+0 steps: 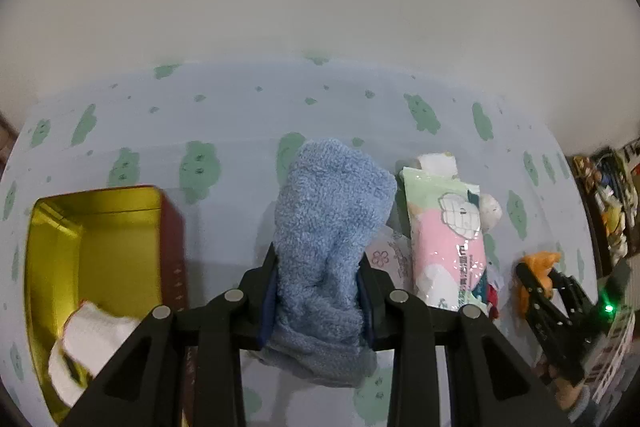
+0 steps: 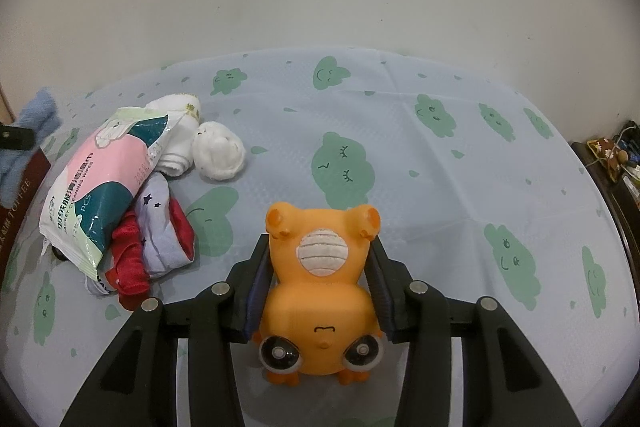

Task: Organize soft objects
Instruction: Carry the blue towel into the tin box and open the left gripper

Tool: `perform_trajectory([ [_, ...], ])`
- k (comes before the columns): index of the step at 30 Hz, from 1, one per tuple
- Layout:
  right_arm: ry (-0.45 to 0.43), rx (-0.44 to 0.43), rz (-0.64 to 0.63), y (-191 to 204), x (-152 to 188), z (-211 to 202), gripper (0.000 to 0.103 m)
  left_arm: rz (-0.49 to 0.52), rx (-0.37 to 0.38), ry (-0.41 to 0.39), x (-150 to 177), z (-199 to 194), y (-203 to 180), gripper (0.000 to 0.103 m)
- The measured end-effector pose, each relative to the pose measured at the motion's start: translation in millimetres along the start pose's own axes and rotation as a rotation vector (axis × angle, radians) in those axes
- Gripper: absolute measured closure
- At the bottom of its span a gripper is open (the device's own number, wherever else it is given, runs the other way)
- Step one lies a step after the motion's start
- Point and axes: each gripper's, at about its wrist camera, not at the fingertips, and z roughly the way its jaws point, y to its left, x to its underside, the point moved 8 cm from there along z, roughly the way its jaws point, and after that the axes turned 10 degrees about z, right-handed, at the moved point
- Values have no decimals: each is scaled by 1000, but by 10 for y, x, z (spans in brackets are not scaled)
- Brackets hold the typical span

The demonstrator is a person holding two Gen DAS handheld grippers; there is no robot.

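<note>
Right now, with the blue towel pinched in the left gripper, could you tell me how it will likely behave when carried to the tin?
The blue towel will probably flop: it bunches between the left gripper pads and sags below them. Its fluffy pile suggests it is light and unlikely to slip. Loose ends may drag over the tin rim.

Black plastic left gripper [image 1: 318,287] and right gripper [image 2: 320,283], dark blue finger pads, round silver screws, green indicator light
</note>
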Motion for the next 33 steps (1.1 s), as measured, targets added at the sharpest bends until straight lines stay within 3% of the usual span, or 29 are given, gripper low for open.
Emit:
perform_trajectory([
  [7,0,-1,0,-3,2,-1,61,-50,-72,-58,69,-565,379,70],
  [14,1,-1,0,1,1,7,61,-108,-218,-66,189,-845,1055,70],
  [23,1,-2,1,2,1,9,61,-210,-296,12,484,-615,1793,70],
  [33,3,-3,1,9,5,12,60,-189,-349,88,622,-274,2030,70],
])
